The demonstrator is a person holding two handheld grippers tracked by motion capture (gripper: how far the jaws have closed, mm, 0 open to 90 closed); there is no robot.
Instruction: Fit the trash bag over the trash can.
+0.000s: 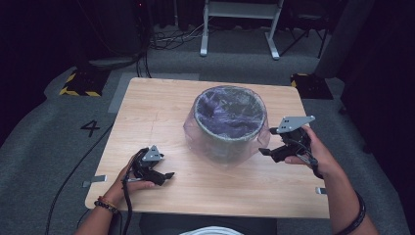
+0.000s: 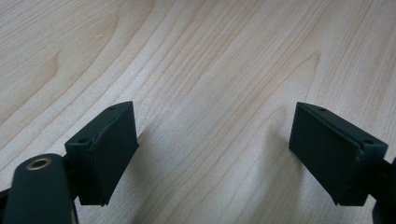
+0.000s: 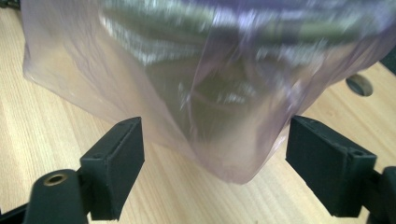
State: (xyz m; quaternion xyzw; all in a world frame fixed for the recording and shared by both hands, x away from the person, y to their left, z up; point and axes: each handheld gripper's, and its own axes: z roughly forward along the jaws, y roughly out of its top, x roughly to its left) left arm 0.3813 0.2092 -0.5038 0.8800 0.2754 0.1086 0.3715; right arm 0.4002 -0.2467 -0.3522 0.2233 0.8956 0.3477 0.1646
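A round grey bin [image 1: 230,122] stands in the middle of the wooden table [image 1: 161,103], lined with a thin purplish see-through bag [image 1: 195,132] that drapes over its rim and down its outside. My right gripper [image 1: 266,142] is at the bin's right side, open. In the right gripper view a loose fold of the bag [image 3: 210,93] hangs between the jaws of the right gripper [image 3: 212,158], clear of both pads. My left gripper [image 1: 165,177] rests low at the table's front left, away from the bin. It is open over bare wood [image 2: 187,56], its jaws [image 2: 215,144] holding nothing.
A white metal frame [image 1: 240,29] and floor cables stand beyond the table's far edge. Yellow-and-black striped bases [image 1: 78,83] sit on the carpet at both far corners. A round cable hole [image 3: 358,85] is in the tabletop beside the bag.
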